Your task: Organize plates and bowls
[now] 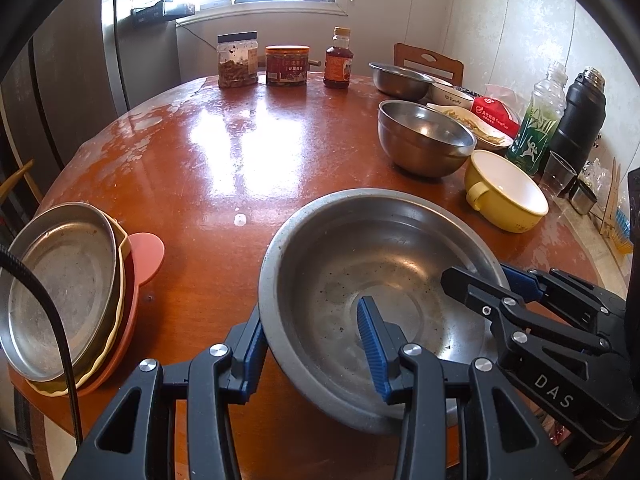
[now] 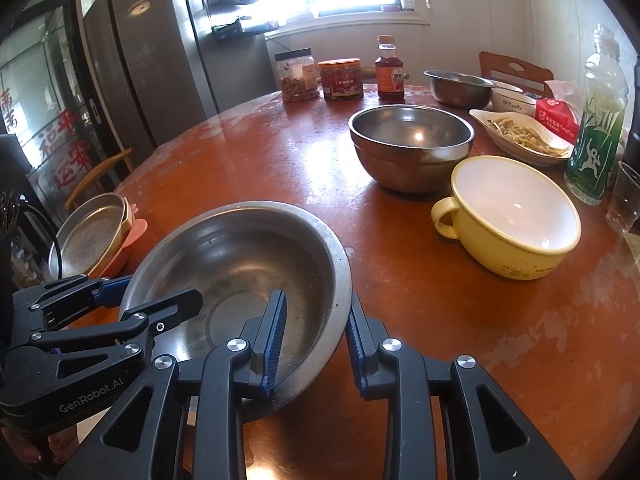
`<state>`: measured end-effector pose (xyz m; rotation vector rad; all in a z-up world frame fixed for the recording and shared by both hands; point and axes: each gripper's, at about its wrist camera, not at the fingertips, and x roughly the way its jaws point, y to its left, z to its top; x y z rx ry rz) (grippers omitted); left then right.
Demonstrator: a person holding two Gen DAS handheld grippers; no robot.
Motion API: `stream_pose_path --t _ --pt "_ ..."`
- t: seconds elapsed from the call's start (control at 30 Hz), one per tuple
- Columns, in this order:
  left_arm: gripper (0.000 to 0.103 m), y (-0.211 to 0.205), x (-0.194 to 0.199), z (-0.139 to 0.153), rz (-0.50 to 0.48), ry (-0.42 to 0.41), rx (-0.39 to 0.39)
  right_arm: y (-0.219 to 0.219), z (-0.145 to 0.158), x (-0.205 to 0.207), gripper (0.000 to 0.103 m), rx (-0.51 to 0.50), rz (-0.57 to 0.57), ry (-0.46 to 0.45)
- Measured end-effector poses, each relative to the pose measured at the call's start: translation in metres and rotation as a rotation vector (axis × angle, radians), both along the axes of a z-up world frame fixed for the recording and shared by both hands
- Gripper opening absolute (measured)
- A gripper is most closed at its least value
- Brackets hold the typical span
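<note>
Straddling the near rim of the steel basin, your left gripper stands open, one finger inside, one outside. The basin is wide, dull, scuffed and speckled, on the table near its front edge. From the right wrist view, your right gripper brackets the opposite rim the same way, spread and not pinching; the yellow bowl sits nearby.
</note>
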<state>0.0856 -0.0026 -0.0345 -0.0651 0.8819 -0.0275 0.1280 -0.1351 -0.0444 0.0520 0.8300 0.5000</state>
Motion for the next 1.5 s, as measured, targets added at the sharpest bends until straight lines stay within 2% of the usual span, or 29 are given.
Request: stream_pose_path --t 0.4,0.47,0.7,0.77,0.97,1.5 --pt "0.049 0.0 -0.001 0.011 0.017 -0.017 0.023 -0.003 0.004 0.0 0.04 0.038 0.002 0.011" --pt "0.049 0.0 -0.001 0.014 0.019 -0.021 0.023 -0.004 0.006 0.0 0.047 0.048 0.002 0.005" --pt "0.053 -0.001 0.0 0.025 0.035 -0.044 0.017 -0.013 0.012 0.001 0.051 0.073 0.001 -0.011" --pt "0.054 0.0 0.002 0.028 0.04 -0.052 0.006 -0.018 0.014 0.003 0.058 0.084 -0.009 -0.017" --pt "0.055 -0.003 0.011 0.036 0.05 -0.051 0.006 -0.029 0.019 0.009 0.064 0.092 -0.029 -0.018" --pt "0.055 -0.018 0.046 0.058 0.028 -0.042 0.025 -0.042 0.038 0.043 0.067 0.092 -0.048 -0.007"
